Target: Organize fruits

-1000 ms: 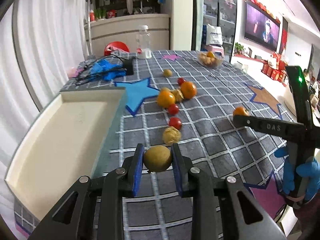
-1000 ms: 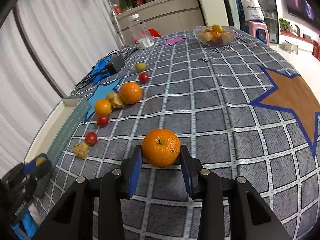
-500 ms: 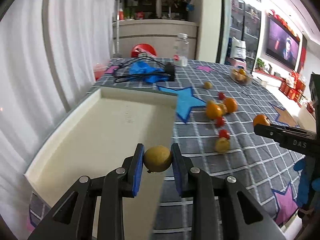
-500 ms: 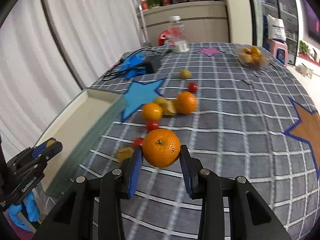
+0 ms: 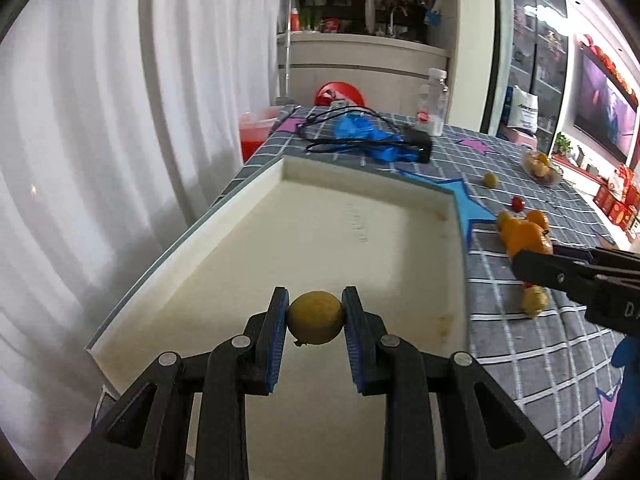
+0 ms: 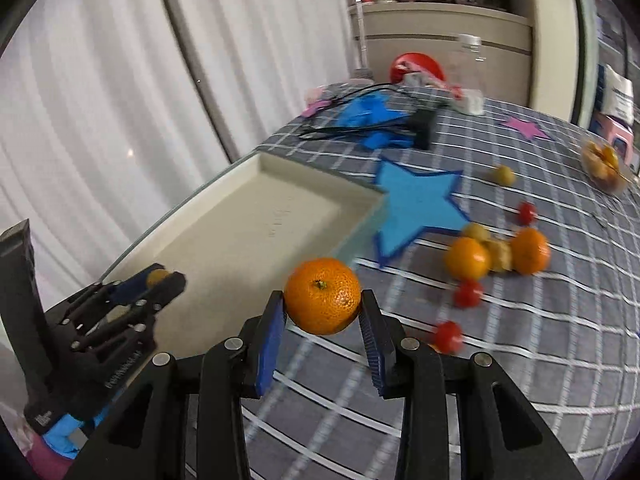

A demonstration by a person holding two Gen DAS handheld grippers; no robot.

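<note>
Right now my left gripper has its fingers clamped on a small yellow-green fruit above the white tray, while my right gripper fingers pinch an orange over the bench just beside the tray's edge. Loose fruit lies on the grey checked cloth by a blue star. White curtains hang behind; a kitchen counter stands beyond.
</note>
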